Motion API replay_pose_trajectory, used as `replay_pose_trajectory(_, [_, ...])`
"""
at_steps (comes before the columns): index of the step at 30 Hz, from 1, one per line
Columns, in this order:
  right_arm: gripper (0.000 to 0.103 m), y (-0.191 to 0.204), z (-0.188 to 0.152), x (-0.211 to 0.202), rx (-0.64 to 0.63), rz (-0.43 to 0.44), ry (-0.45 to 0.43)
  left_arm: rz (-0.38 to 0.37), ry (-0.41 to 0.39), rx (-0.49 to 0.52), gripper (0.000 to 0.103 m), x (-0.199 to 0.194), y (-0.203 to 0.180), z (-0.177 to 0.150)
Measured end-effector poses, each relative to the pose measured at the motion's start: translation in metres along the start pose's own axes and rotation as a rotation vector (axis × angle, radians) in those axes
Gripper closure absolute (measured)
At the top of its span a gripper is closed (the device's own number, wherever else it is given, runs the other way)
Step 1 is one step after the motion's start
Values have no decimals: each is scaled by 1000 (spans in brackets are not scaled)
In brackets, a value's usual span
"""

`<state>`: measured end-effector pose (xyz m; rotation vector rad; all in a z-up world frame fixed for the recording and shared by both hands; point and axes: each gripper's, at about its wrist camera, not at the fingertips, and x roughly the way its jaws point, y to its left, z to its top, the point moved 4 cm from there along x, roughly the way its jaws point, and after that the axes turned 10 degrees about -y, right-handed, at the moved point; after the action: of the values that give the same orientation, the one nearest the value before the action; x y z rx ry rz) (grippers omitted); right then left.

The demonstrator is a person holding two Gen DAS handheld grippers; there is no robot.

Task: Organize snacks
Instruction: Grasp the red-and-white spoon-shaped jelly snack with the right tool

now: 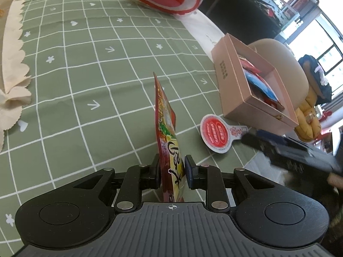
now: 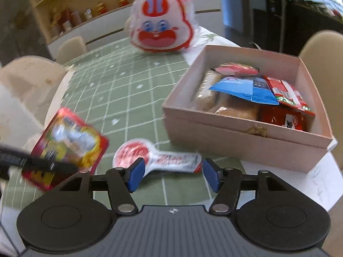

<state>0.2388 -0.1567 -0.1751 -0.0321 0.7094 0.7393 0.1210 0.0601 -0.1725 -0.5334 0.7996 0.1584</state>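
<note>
Left wrist view: the left hand-held gripper point(image 1: 172, 172) is closed on a red and yellow snack packet point(image 1: 168, 132), clamped edge-on between its pads and raised above the tabletop point(image 1: 85, 75), which carries a green checked cloth. Right wrist view: the right hand-held gripper point(image 2: 171, 176) stands wide open and holds nothing; its blue pads point(image 2: 136, 174) flank the tail end of a spoon-shaped red and white sachet point(image 2: 150, 157) lying flat on the cloth, though contact cannot be judged. The held packet point(image 2: 68, 143) appears at left, blurred, with the other gripper's dark body across its lower corner. Just beyond the sachet sits an open pink cardboard box point(image 2: 235, 143), near the tabletop's right edge, already containing a blue pouch point(image 2: 242, 91), red wrappers and a brown baked item. A large white bag printed with a red rabbit face point(image 2: 161, 21) rests at the far end of the tabletop. Cream chairs point(image 2: 321, 51) stand beside the tabletop.
</note>
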Motion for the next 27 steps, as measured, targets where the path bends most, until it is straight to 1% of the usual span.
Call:
replay_pose_trajectory(2, [39,-7,2,10,106,-13,3,-2,3,-6,76,-1,1,-2])
replay_pose_trajectory(4, [39,-16,3,18,203,-22,-12,-4,6,-20,76,-2,4,-3])
replay_pose_trajectory(6, [55,-22,3,23,265,-34,-15,-6,8,-34,76,-2,7,-3])
replay_pose_trajectory(7, [75,-24,3,25,268,-38,-1,-6,7,-39,76,-2,8,-3])
replay_pose_trajectory(8, [85,-24,2,26,258,-37,20,-4,6,-40,76,-2,9,-3])
replay_pose_trajectory(12, [86,-11,-8,8,191,17,80,-3,2,-50,76,-2,10,-2])
replay_pose_trajectory(15, [85,11,-23,-11,125,130,147,-2,1,-49,76,-1,10,-1])
replay_pose_trajectory(16, [85,19,-26,-18,85,151,153,-1,1,-49,76,-1,9,-1])
replay_pose_trajectory(18, [76,33,-27,-28,-14,144,133,1,1,-42,76,-1,8,-1])
replay_pose_trajectory(19, [60,41,-26,-31,-83,128,108,3,1,-39,76,-2,8,-1])
replay_pose_trajectory(20, [39,49,-25,-32,-146,111,77,6,2,-33,76,-3,7,-1])
replay_pose_trajectory(21, [32,55,-23,-31,-195,96,49,9,2,-28,76,-3,7,-1])
replay_pose_trajectory(22, [29,63,-22,-29,-245,87,20,12,2,-22,76,-4,7,-1])
replay_pose_trajectory(24, [29,77,-19,-18,-314,109,8,18,1,-20,76,-7,8,-1])
replay_pose_trajectory(27, [29,83,-17,8,-338,125,19,26,-4,-40,76,-10,15,-3])
